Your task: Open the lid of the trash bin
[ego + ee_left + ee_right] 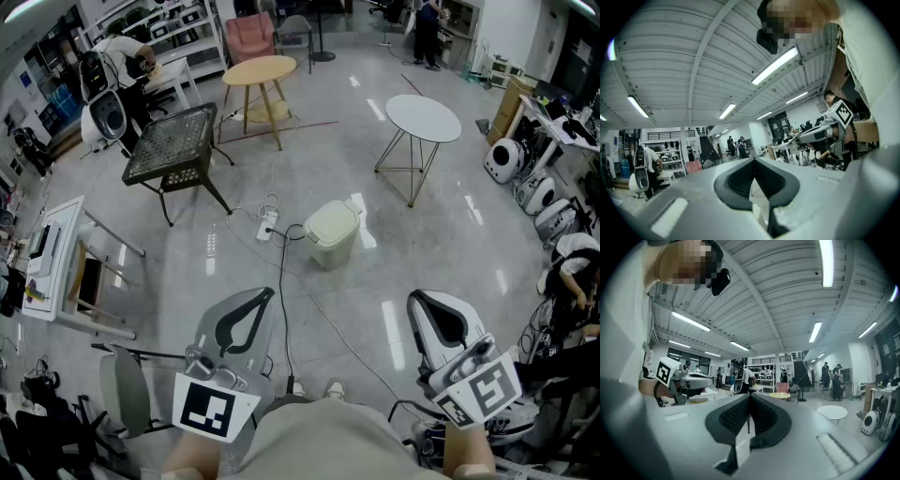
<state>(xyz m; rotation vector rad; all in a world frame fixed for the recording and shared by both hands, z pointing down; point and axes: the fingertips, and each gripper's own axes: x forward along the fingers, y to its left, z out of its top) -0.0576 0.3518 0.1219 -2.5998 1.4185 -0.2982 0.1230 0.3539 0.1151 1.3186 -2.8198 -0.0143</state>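
Observation:
The trash bin is a small pale cream bin on the grey floor, mid-frame in the head view, with its lid down. My left gripper is held low and near me, well short of the bin and to its left; its jaws meet at the tip with nothing between them. My right gripper is near me too, to the right of the bin, and is likewise shut and empty. Both gripper views look level across the room at the left gripper and the right gripper; I cannot make out the bin in either.
A white power strip and black cables lie on the floor just left of the bin. A black mesh table, a round wooden table and a round white table stand beyond. White machines line the right side.

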